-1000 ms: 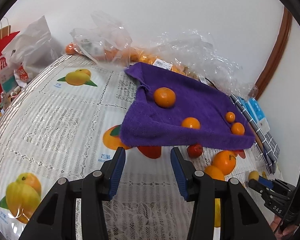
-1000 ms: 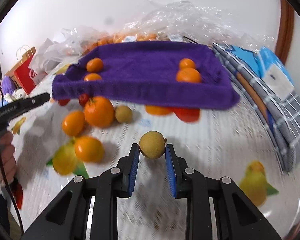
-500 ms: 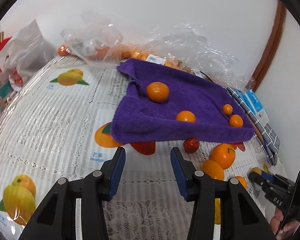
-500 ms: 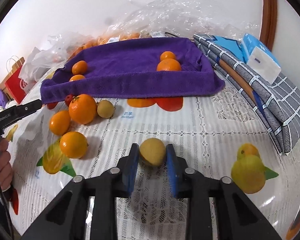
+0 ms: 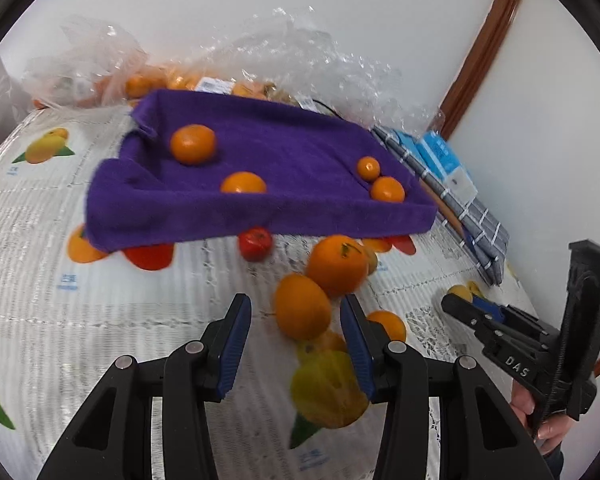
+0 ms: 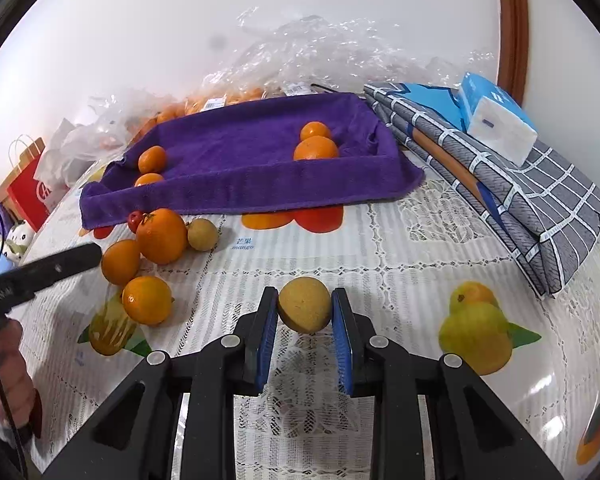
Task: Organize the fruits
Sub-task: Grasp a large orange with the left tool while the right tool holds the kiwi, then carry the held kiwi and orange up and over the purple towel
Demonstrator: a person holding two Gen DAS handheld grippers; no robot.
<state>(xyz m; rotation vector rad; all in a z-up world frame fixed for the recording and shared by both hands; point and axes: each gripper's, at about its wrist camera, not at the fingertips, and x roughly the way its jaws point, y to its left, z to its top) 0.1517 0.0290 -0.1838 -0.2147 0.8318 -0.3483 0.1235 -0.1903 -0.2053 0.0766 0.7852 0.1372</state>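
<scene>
we work over a table under a lace-patterned cloth (image 6: 420,264) printed with fruit, and the biggest thing on it is the purple towel (image 6: 252,160), laid over what seems to be a tray, with four small oranges resting in it, two at each end. just in front of its near edge sits a loose cluster: a large orange (image 5: 336,265), a second orange (image 5: 302,306) touching it, a third orange (image 5: 388,324) behind our pad, a small red fruit (image 5: 255,243) and a tan round fruit (image 6: 203,234). compared with a second ago, our left gripper (image 5: 292,344) has swung across from the bare cloth toward this cluster, so the second orange now shows between its spread jaws, though the pads are not touching it. we judge this lines up the next pick. our right gripper (image 6: 305,332) has moved little and stays pressed on the small yellow-brown fruit (image 6: 305,309), held above the cloth well short of the towel, so that fruit has yet to be placed.
</scene>
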